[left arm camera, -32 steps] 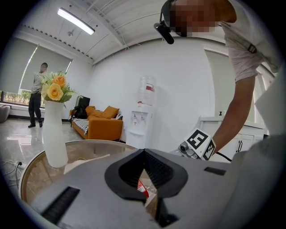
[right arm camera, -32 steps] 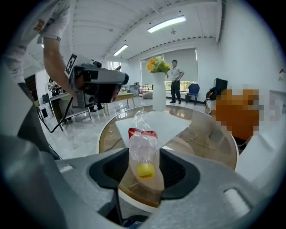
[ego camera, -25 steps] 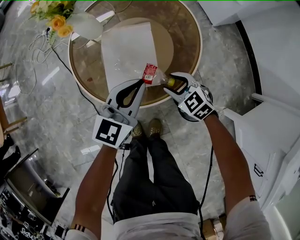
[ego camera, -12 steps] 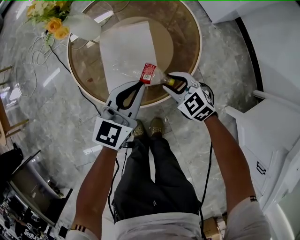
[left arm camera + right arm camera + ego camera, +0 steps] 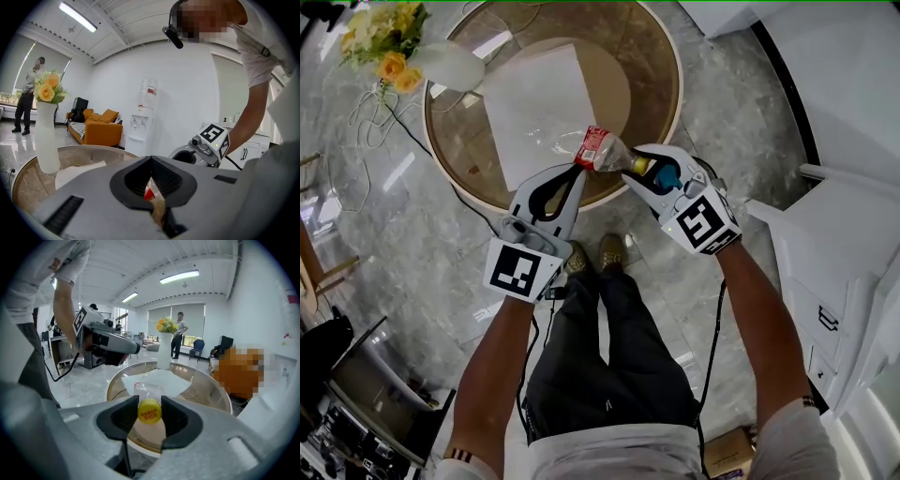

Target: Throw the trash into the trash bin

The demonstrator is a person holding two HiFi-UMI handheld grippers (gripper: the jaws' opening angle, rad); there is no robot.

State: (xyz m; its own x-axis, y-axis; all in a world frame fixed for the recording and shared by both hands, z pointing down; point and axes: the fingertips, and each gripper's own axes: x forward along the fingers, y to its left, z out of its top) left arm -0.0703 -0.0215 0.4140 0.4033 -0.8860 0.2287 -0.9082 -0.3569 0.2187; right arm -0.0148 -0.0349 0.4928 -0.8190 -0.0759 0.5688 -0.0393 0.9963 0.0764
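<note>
A crumpled clear plastic bottle (image 5: 605,152) with a red label and a yellow cap hangs over the near edge of the round glass table (image 5: 670,94). My right gripper (image 5: 639,167) is shut on its neck; the yellow cap (image 5: 149,410) sits between the pads. Those jaws have just been closing with the cap between them. My left gripper (image 5: 575,171) has its tips together right beside the bottle's label end. In the left gripper view the red label (image 5: 149,192) shows through the gap behind its jaws (image 5: 151,160). No trash bin is in view.
A white sheet (image 5: 534,103) lies on the table, and a white vase of yellow flowers (image 5: 441,61) stands at its far left. A cable (image 5: 366,103) trails over the marble floor. White cabinets (image 5: 834,253) stand at the right, dark equipment (image 5: 356,394) at the lower left.
My right gripper has lifted, carrying the bottle up off the table edge. The left gripper has stayed in place by the label end.
</note>
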